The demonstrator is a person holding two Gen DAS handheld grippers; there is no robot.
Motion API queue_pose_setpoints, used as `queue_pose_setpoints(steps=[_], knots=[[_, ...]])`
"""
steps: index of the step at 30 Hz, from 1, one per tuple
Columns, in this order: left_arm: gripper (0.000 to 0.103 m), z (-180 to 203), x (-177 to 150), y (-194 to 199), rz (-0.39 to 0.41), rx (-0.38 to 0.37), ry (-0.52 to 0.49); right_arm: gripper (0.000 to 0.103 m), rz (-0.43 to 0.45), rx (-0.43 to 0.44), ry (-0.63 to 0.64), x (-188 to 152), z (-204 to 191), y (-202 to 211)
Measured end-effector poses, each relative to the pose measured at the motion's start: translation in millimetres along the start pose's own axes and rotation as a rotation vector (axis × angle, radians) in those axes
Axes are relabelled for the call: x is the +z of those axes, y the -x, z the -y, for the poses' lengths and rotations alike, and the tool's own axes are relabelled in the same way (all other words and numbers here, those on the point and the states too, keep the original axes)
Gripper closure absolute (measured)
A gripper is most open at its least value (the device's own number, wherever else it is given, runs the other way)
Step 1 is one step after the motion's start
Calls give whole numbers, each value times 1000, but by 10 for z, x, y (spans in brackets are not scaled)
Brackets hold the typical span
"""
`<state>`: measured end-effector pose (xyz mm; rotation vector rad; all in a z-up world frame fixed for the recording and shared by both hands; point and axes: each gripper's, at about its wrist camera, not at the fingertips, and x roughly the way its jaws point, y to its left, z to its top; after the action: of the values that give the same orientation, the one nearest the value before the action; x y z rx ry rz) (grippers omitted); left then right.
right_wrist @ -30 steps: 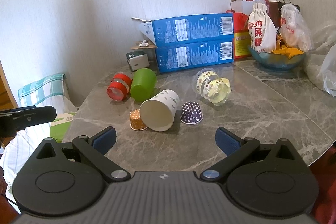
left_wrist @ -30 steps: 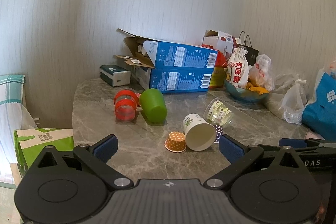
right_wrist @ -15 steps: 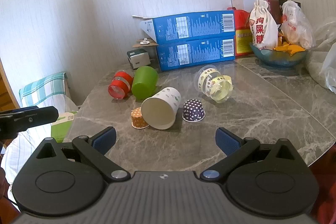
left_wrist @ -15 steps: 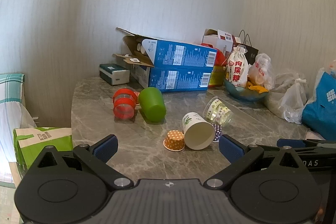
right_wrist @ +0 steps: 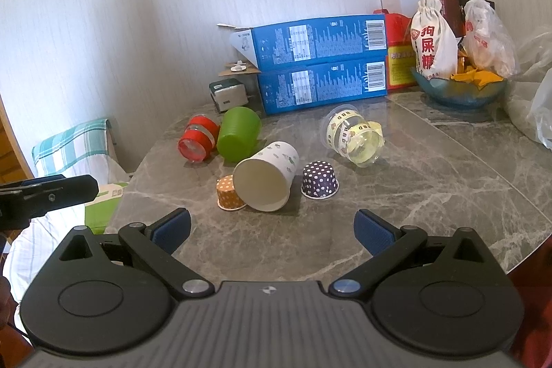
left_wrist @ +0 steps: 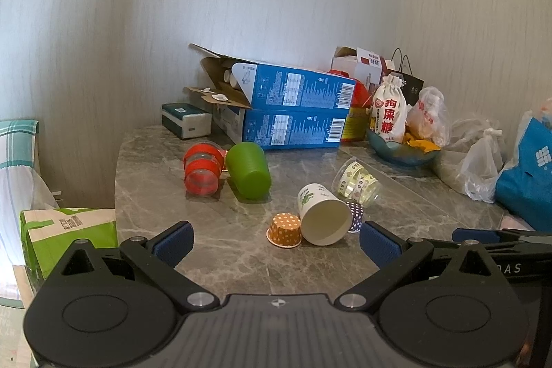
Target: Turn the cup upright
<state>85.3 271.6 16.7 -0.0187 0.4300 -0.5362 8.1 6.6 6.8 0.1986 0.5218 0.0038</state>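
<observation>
White paper cup (right_wrist: pixel 266 178) on its side on marble table (right_wrist: pixel 431 181), mouth toward cameras, between orange dotted cup (right_wrist: pixel 229 192) and purple dotted cup (right_wrist: pixel 319 180), left gripper (left_wrist: pixel 274 242) spread wide, empty, right gripper (right_wrist: pixel 272 230) likewise wide, empty.

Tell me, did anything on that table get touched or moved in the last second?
Nothing was touched. The right claw crept a little closer to the white paper cup lying on its side, which looks slightly larger now; the left claw barely drifted. Both claws stay open and empty. The green plastic cup, the red-banded clear cup and the purple dotted paper liner lie as before.
</observation>
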Motion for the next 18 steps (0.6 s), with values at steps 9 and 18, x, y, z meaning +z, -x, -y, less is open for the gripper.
queue_pose_setpoints(steps=[9,18], knots=[[0,-9,-4,-12,-3,-1,2,1,-5,1,-1,-1,4,-18],[0,-131,-12,-156,-25,-3,33,1,-17,24,7,54,-32,-86]])
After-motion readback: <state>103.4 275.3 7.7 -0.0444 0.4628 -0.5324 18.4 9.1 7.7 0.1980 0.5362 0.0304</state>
